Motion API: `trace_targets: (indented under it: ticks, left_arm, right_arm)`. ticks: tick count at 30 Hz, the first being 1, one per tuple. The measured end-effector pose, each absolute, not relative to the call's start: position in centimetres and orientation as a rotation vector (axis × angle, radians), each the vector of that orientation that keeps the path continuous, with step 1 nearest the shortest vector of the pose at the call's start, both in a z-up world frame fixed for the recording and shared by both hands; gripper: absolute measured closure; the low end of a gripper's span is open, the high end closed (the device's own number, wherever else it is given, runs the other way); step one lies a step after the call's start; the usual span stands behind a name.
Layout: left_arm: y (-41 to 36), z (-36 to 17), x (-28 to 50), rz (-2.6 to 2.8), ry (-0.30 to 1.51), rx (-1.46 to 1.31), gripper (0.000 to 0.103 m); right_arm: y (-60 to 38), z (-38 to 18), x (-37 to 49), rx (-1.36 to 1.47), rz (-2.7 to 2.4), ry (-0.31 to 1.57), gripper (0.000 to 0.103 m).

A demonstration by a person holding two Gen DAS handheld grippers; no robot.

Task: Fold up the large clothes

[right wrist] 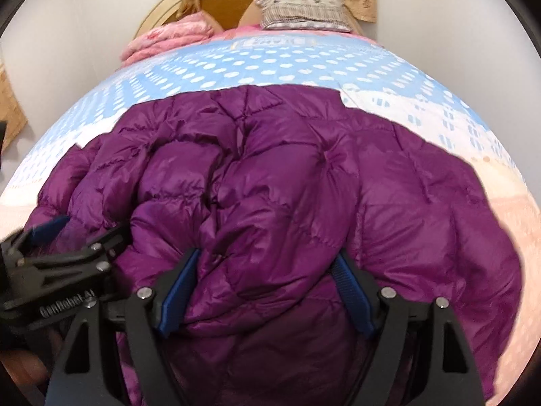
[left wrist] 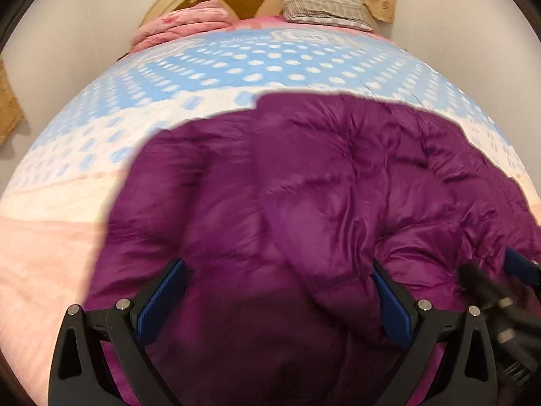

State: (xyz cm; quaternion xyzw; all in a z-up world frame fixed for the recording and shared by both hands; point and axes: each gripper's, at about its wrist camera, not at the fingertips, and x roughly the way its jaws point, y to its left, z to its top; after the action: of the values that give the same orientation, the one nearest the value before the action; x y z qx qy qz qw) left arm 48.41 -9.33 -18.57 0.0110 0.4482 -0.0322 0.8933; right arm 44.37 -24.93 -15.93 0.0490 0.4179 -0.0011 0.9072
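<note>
Plain pale walls around a bed under a blue-and-white dotted bedspread, rounded wooden headboard at the far end. Against it, a crumpled pink blanket on the left and a grey patterned pillow on the right.

Filling the near half of the bed: puffy purple quilted down jacket, bunched and partly folded. Long axis running roughly from the near edge toward the headboard; a stitched, collar-like edge at the far end, though which end is which cannot be told for sure. Far edge well short of the pillow. Bare bedspread beyond it and along both sides, wider on the left in the left wrist view.

Left gripper above the jacket, blue-padded fingers spread wide, nothing clamped. Right gripper just beside it, fingers also well apart, a ridge of purple fabric bulging up between them; contact with the pads cannot be told.
</note>
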Motion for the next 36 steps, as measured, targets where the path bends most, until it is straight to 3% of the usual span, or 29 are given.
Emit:
trace_targets:
  ticks: [5,16,26,28,32,33,34,35,36]
  left_arm:
    - [-5.1,-14.4,40.2,-0.121,0.815,0.028,0.001]
    - [3.7,-22.1,24.2,-0.009,0.917,-0.082,0.001]
    - [2.4,-22.8,20.4,-0.066,0.882,-0.085,0.002]
    - [2.5,-22.9,19.6,-0.079,0.887,-0.1,0.006]
    - [2.3,-22.8,17.9,-0.124,0.869,-0.111,0.027]
    - [2.0,-22.6,17.5,-0.122,0.855,-0.084,0.033]
    - [1.6,-22.5,17.3,-0.12,0.846,-0.059,0.038]
    - [1.3,-22.2,17.1,-0.124,0.836,-0.036,0.053]
    - [1.0,-21.8,16.8,-0.143,0.823,-0.004,0.083]
  right_arm:
    - [-28.3,-12.3,36.5,0.124,0.001,0.772,0.017]
    - [-35.2,-17.2,19.4,0.172,-0.167,0.87,0.016]
    - [-33.2,-18.9,14.1,0.201,-0.158,0.87,0.016]
    - [-33.0,-19.0,13.4,0.21,-0.154,0.883,0.02]
    - [-32.9,-19.1,12.3,0.24,-0.146,0.907,0.038]
    - [-32.7,-19.1,12.1,0.233,-0.138,0.91,0.051]
    - [-32.4,-19.0,12.0,0.223,-0.119,0.912,0.072]
    - [-32.0,-18.9,11.7,0.223,-0.094,0.913,0.081]
    - [-31.8,-18.7,11.8,0.228,-0.071,0.915,0.09]
